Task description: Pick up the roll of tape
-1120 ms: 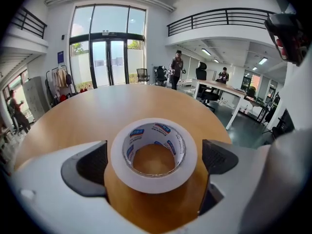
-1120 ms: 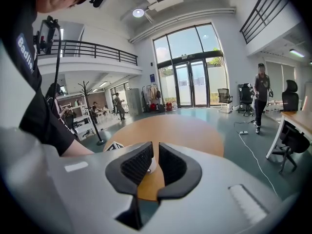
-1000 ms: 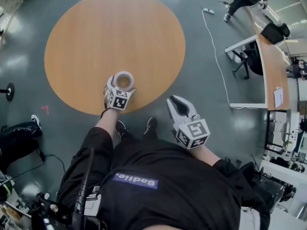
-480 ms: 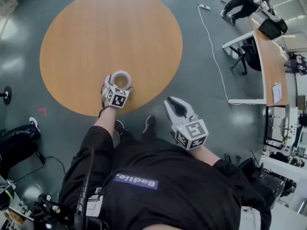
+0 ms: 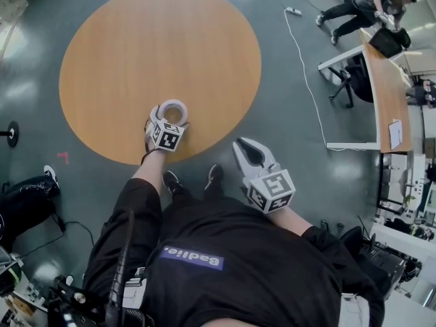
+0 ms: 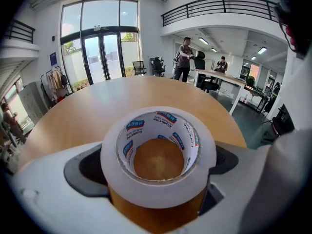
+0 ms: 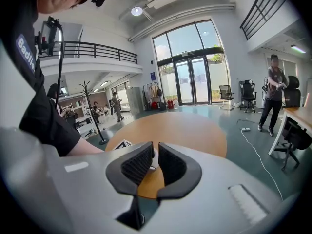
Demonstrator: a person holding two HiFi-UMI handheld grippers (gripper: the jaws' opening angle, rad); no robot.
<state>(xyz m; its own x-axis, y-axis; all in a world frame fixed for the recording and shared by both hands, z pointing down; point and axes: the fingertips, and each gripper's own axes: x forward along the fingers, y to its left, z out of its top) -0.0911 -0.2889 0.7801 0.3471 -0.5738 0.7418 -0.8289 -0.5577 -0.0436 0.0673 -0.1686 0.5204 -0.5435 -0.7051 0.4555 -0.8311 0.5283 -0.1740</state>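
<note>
Round wooden table [image 5: 160,46], glossy grey floor [image 5: 286,94]; left gripper [image 5: 170,120] clamps the white tape roll [image 6: 156,199]; right gripper [image 5: 246,145] is closed, empty.

roll of tape [image 6: 156,195]: smooth white, printed paper core | table [image 5: 136,46]: matt wood | floor [image 5: 293,114]: glossy grey

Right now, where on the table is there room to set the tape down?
The round table is bare everywhere beyond the roll of tape, out to its far, left and right rims. Crowded only at the near edge, where the left gripper holds the roll. The right gripper hangs off the table.
</note>
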